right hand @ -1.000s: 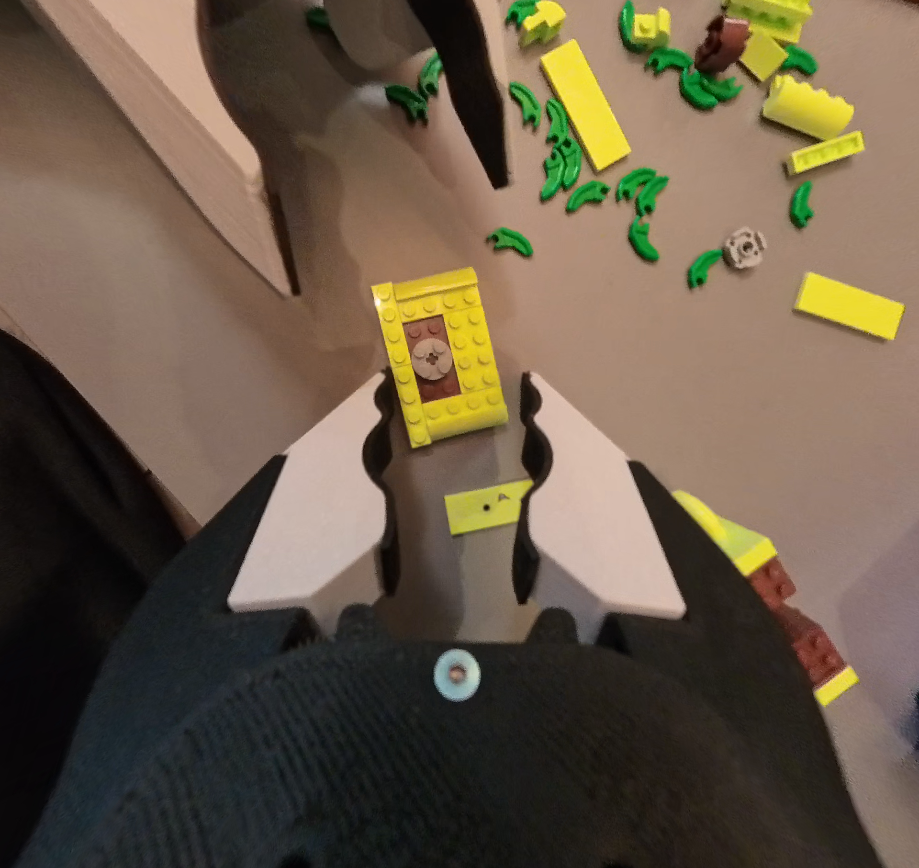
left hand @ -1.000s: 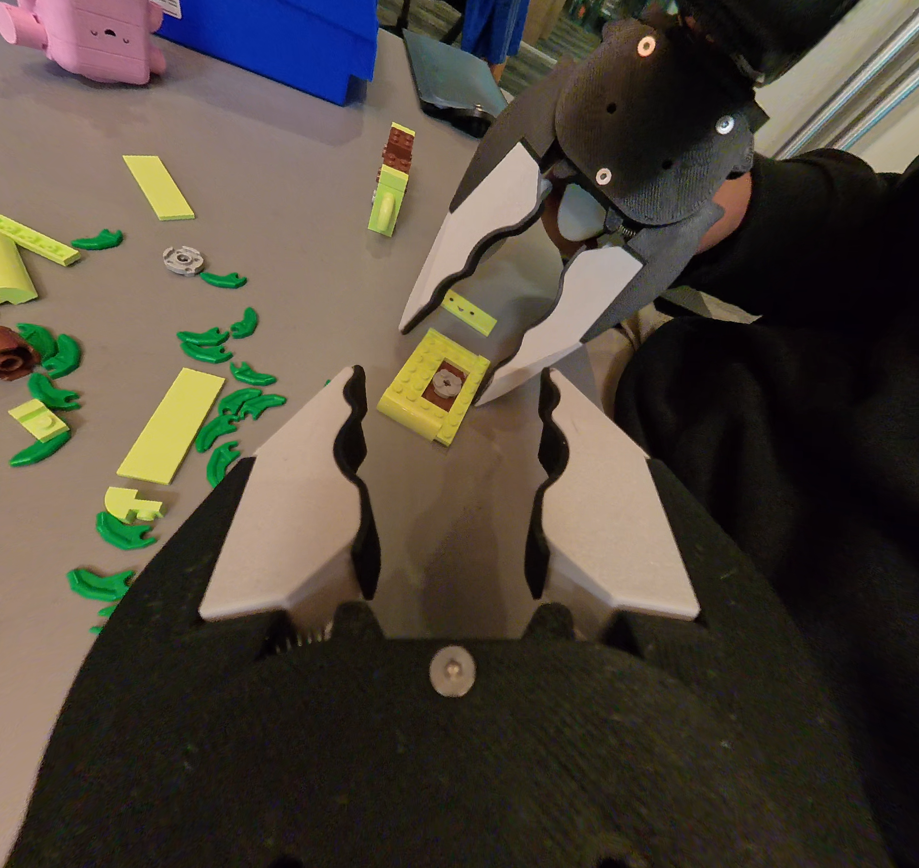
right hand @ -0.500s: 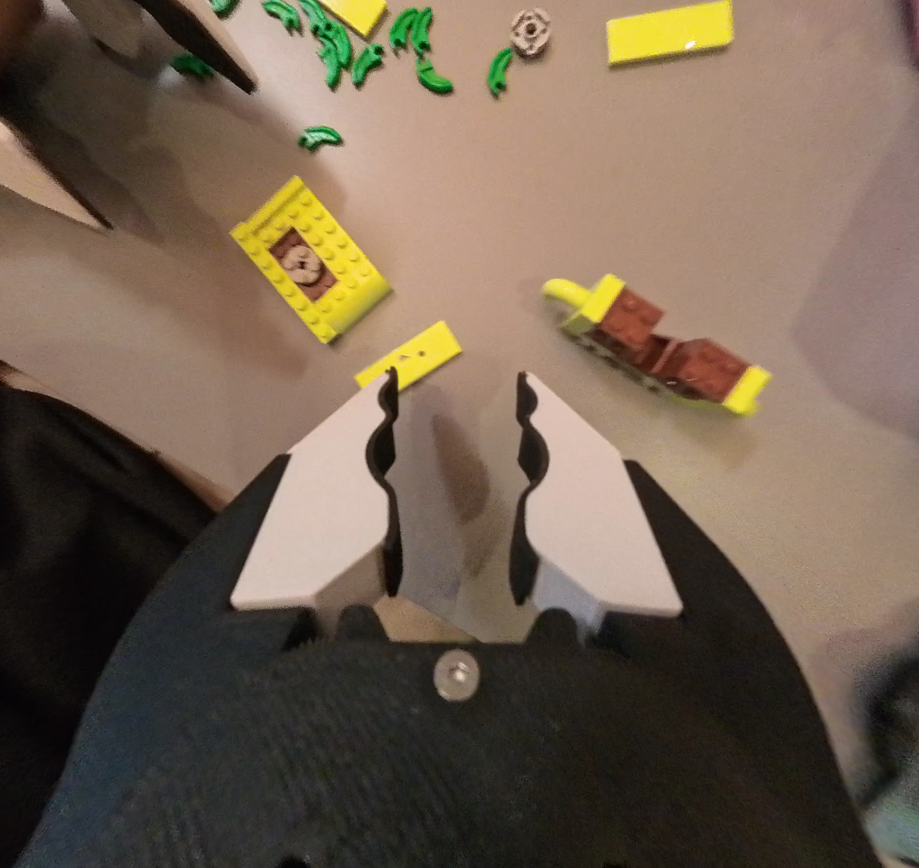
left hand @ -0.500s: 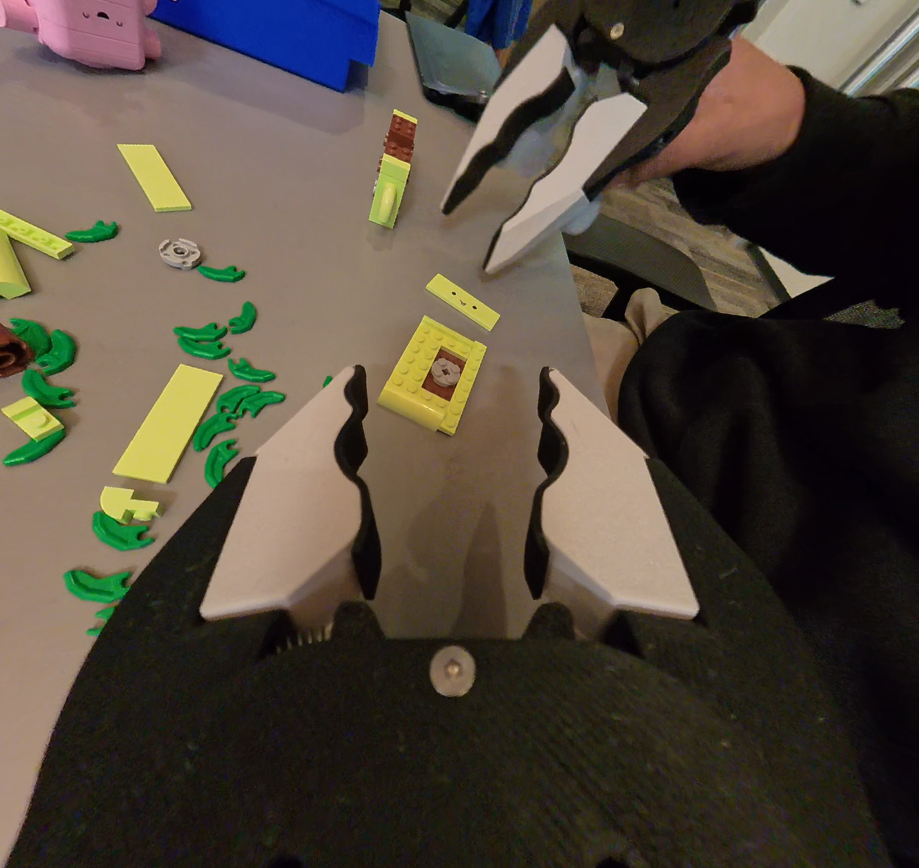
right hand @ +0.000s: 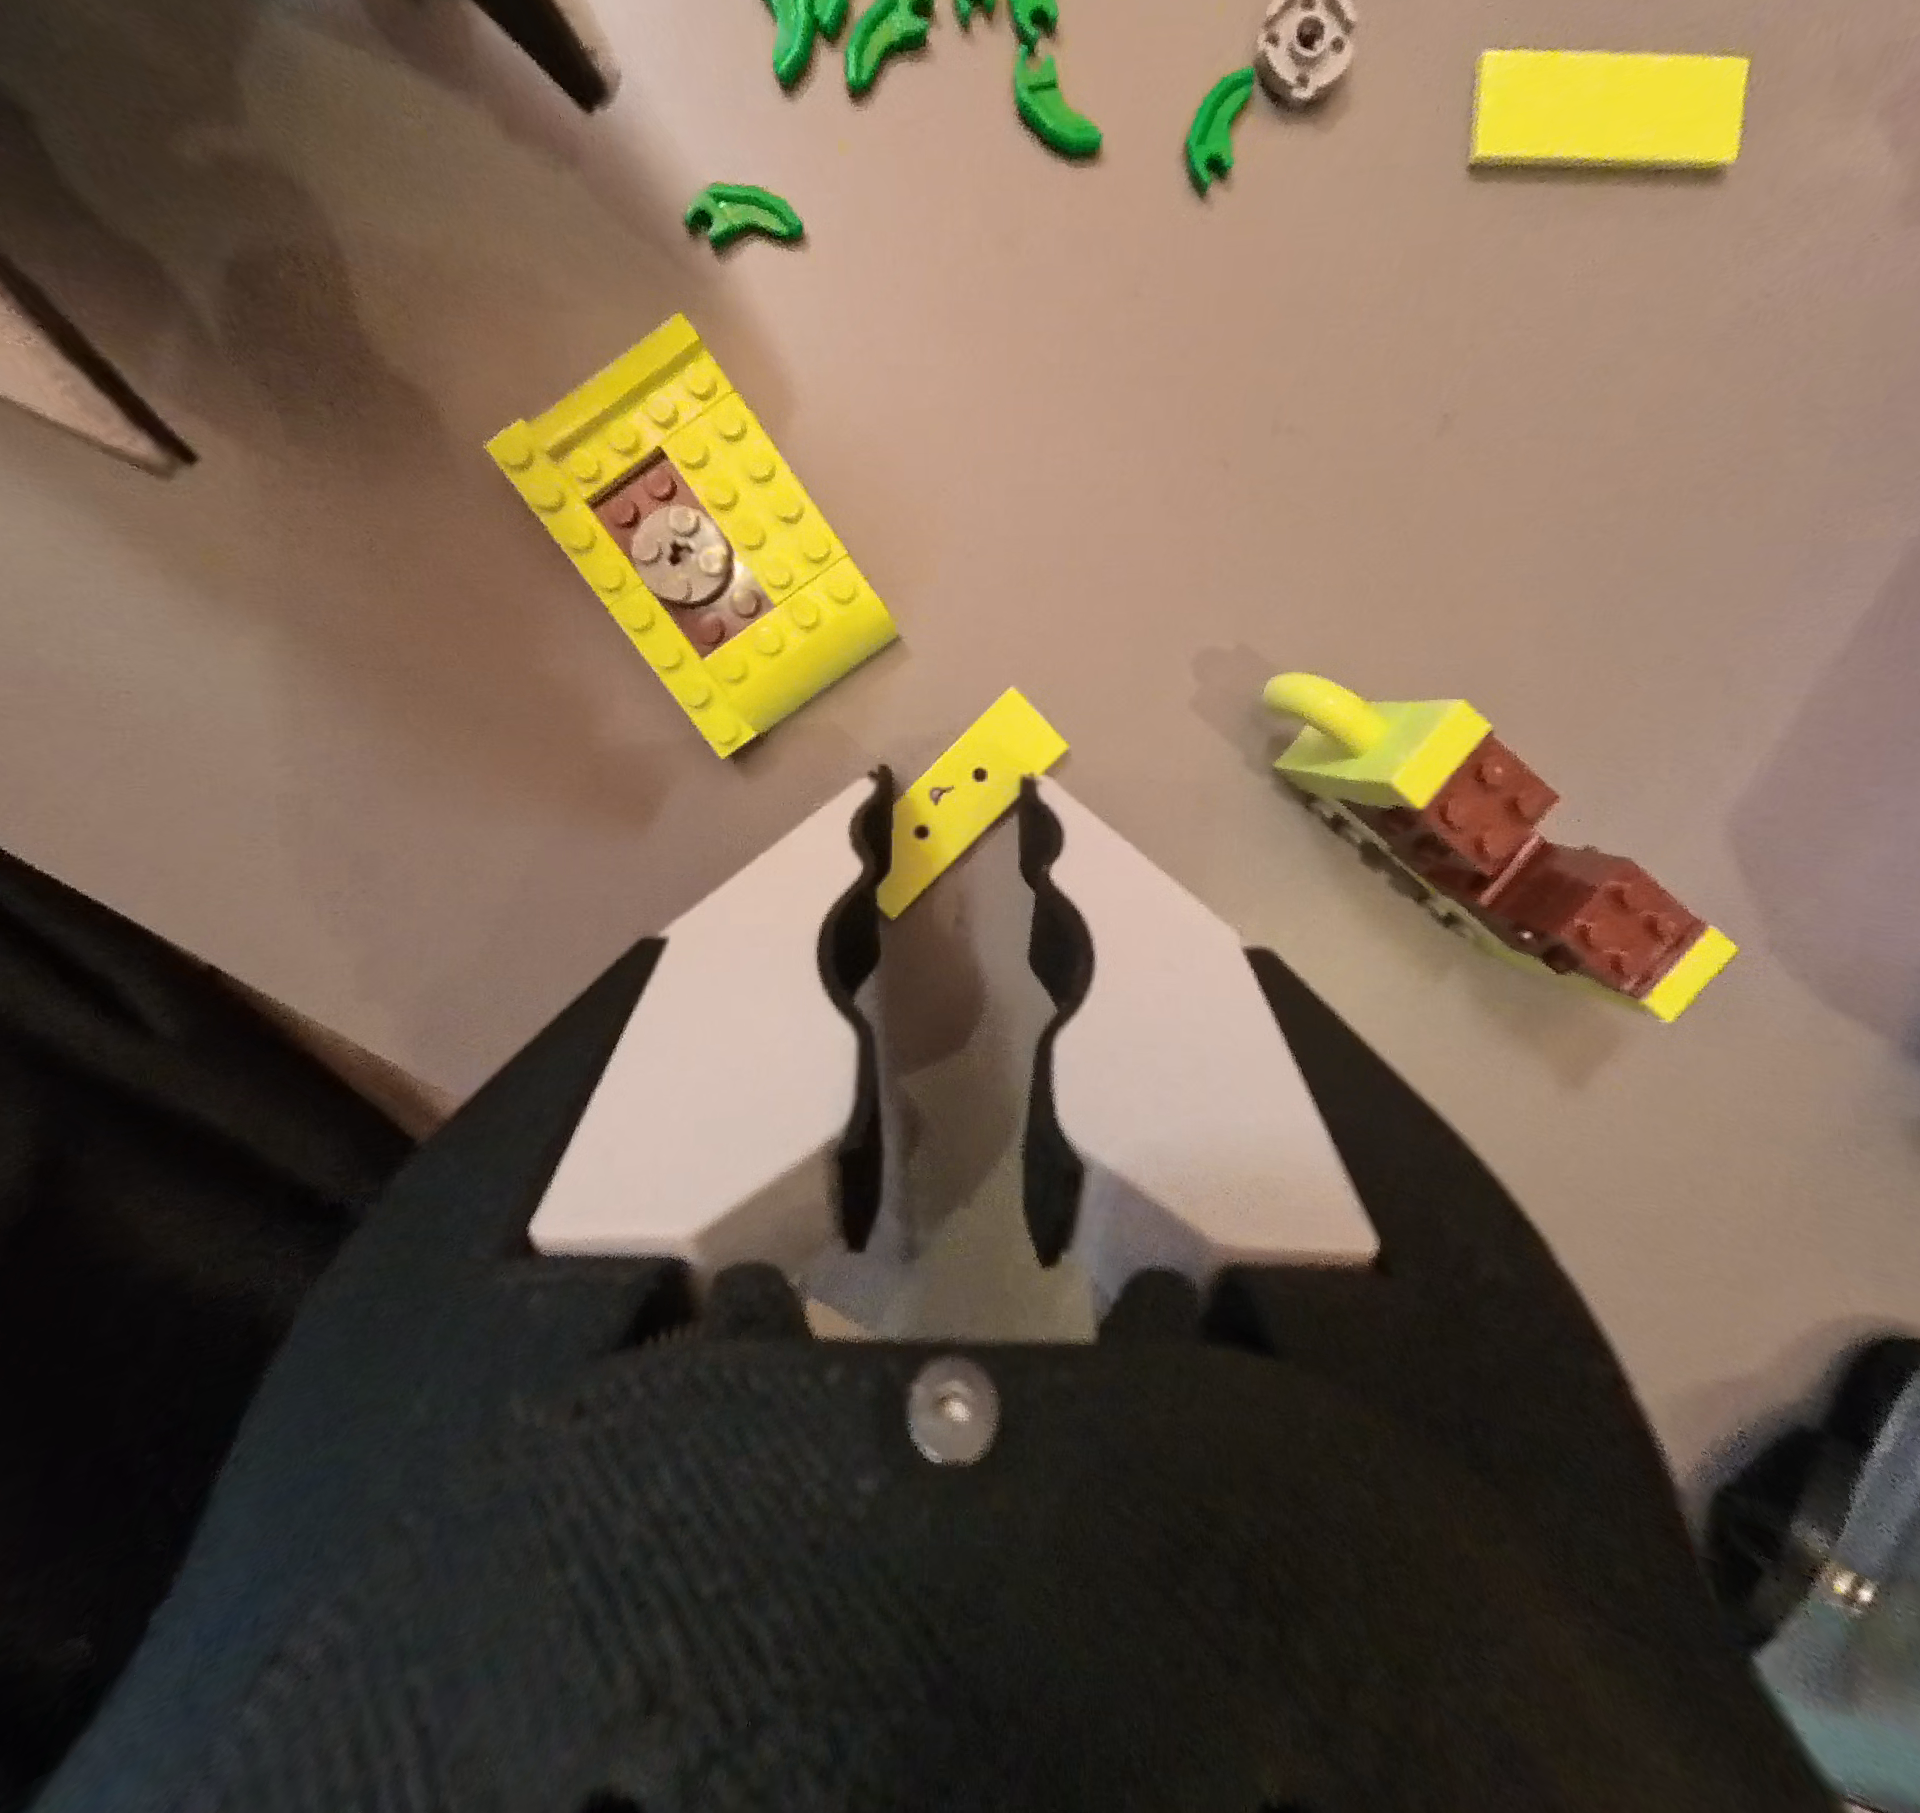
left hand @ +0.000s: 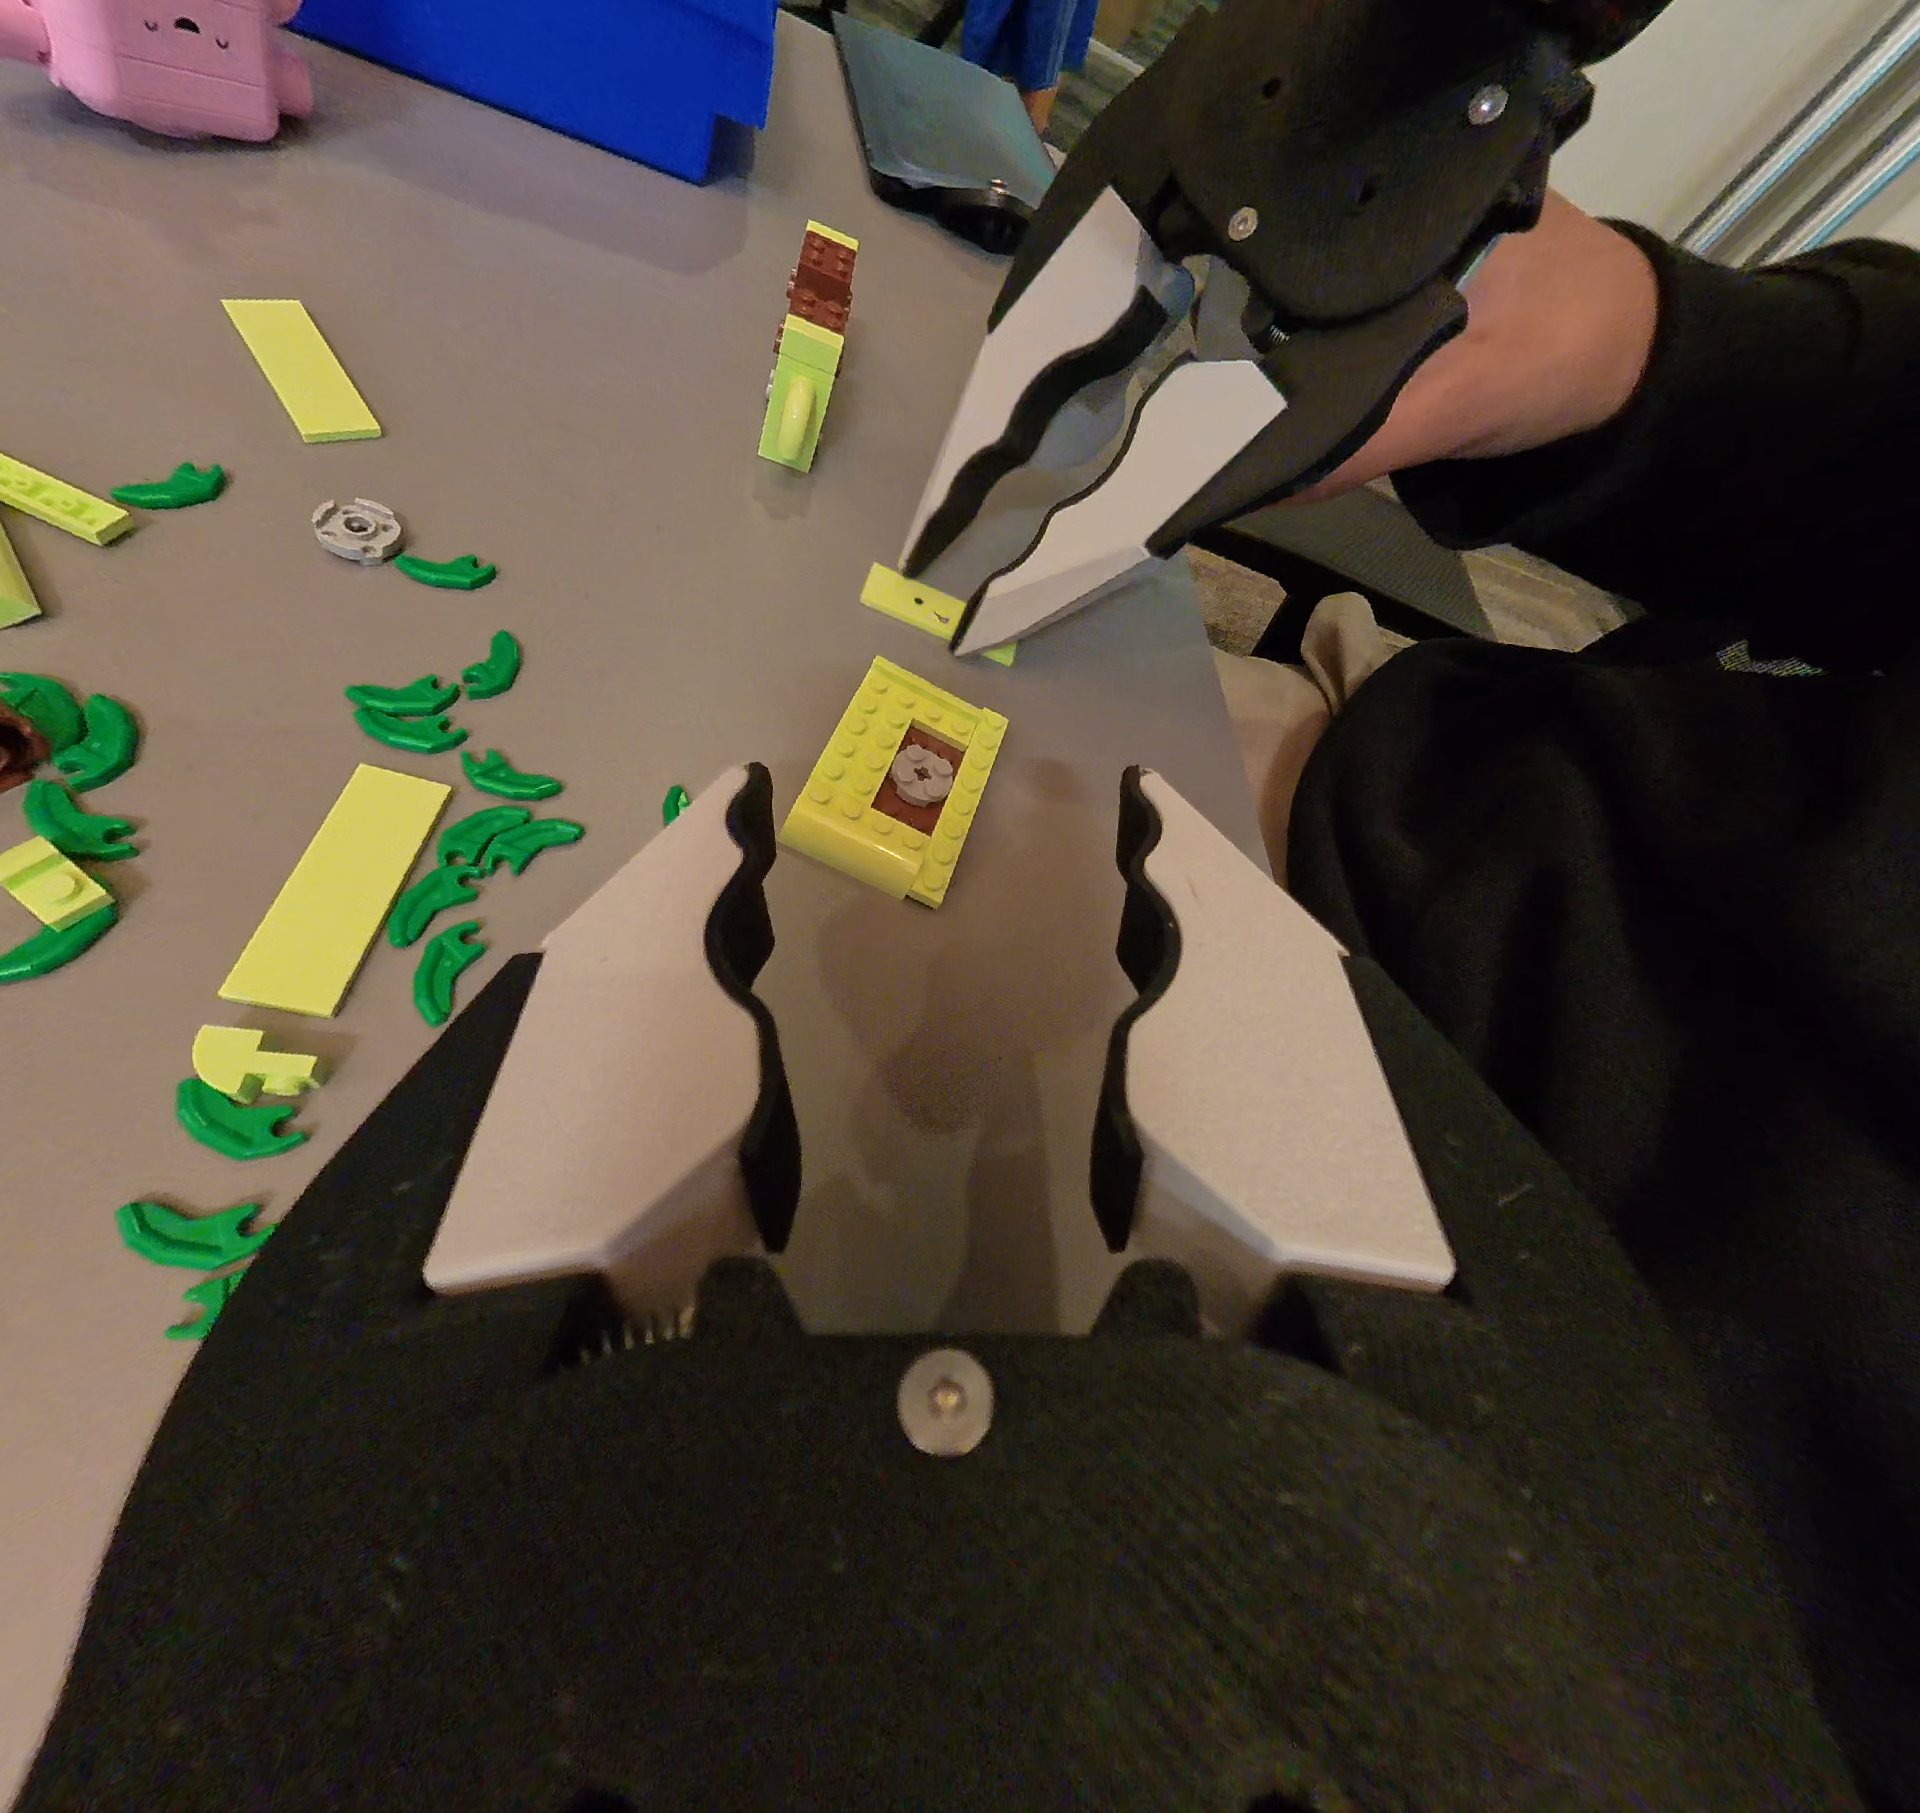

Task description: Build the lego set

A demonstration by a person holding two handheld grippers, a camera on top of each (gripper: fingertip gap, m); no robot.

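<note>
A lime plate assembly (left hand: 847, 787) with a brown centre and a grey round piece lies flat just ahead of my left gripper (left hand: 945, 787), which is open and empty above the table. It also shows in the right wrist view (right hand: 769, 516). My right gripper (right hand: 956, 781) has its jaws narrowed around a small lime tile (right hand: 971, 797) with a printed face, which lies flat on the table. Both pads appear to touch it. In the left wrist view the right gripper (left hand: 940, 605) has its tips down on that tile (left hand: 899, 600). A brown and lime brick assembly (right hand: 1496, 838) lies to its right.
Several green leaf pieces (left hand: 457, 828), long lime tiles (left hand: 338, 890) and a grey round piece (left hand: 356, 529) lie scattered to the left. A pink figure (left hand: 177, 28) and a blue bin (left hand: 582, 7) stand at the back. The table edge (left hand: 1216, 672) runs close on the right. Some 10 cm of space lies between my two pairs of fingers.
My right gripper came back down from above the table onto the small lime tile and its jaws narrowed around it. My left gripper stayed open in place.
</note>
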